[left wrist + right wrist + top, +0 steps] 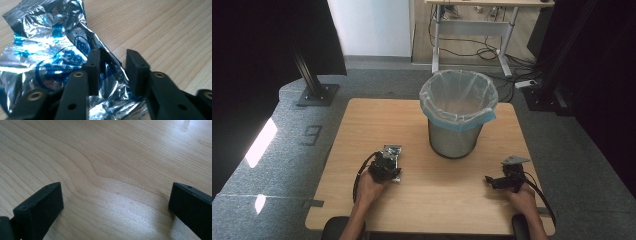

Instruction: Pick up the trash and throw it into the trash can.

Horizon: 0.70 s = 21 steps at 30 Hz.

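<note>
A crumpled silver and blue foil wrapper (393,150) (50,47) lies on the wooden table (372,120), left of the middle. My left gripper (390,158) (112,62) is down on the wrapper's near edge. Its jaws stand a little apart, with a raised fold of foil in the gap; one jaw rests on the foil and the other is at its edge by the bare wood. I see no pinch on the foil. My right gripper (489,180) (116,197) sits low over bare wood at the right, its jaws wide open and empty.
A wire mesh bin (457,137) lined with a clear bag stands on the far middle of the table, between the two grippers and beyond them. Past the table, grey carpet, black stands and a desk with cables on the floor.
</note>
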{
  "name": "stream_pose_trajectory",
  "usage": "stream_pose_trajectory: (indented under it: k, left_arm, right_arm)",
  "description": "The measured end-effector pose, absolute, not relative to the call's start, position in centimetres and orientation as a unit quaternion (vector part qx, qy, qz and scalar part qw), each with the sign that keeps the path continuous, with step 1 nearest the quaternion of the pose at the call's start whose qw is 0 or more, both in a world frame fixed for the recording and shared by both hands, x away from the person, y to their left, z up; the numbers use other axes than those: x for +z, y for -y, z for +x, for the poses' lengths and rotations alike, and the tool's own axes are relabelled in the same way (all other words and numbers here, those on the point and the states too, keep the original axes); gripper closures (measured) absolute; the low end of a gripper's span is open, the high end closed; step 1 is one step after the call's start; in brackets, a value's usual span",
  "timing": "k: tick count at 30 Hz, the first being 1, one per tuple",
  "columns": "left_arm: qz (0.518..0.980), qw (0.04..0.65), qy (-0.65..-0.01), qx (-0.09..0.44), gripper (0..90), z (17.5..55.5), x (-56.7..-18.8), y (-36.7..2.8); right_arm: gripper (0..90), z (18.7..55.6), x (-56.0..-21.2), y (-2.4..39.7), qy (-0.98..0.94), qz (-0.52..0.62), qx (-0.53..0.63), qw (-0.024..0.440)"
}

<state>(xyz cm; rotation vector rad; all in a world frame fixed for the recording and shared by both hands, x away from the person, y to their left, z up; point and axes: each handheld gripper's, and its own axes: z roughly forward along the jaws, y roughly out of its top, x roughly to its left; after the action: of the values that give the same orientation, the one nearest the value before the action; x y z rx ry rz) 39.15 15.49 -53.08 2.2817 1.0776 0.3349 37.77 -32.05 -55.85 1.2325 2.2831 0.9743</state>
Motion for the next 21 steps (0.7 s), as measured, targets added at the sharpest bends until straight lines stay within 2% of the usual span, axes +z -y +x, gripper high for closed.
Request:
stream_pose_trajectory:
  k: [3,6,21]
  left_arm:
    - [0.849,0.297,-0.42,0.12,81.6,39.4,-53.1,-15.9]
    - [0.845,0.303,-0.427,0.114,86.4,39.5,-53.1,-16.2]
    - [0.841,0.311,-0.432,0.1,89.0,39.9,-51.7,-17.0]
  right_arm:
    - [0.0,37.7,-55.8,32.0,-0.81,0.437,0.345,0.184]
    - [0.0,37.7,-55.8,32.0,-0.81,0.437,0.345,0.184]
    - [0.0,37.6,-55.8,32.0,-0.81,0.436,0.345,0.183]
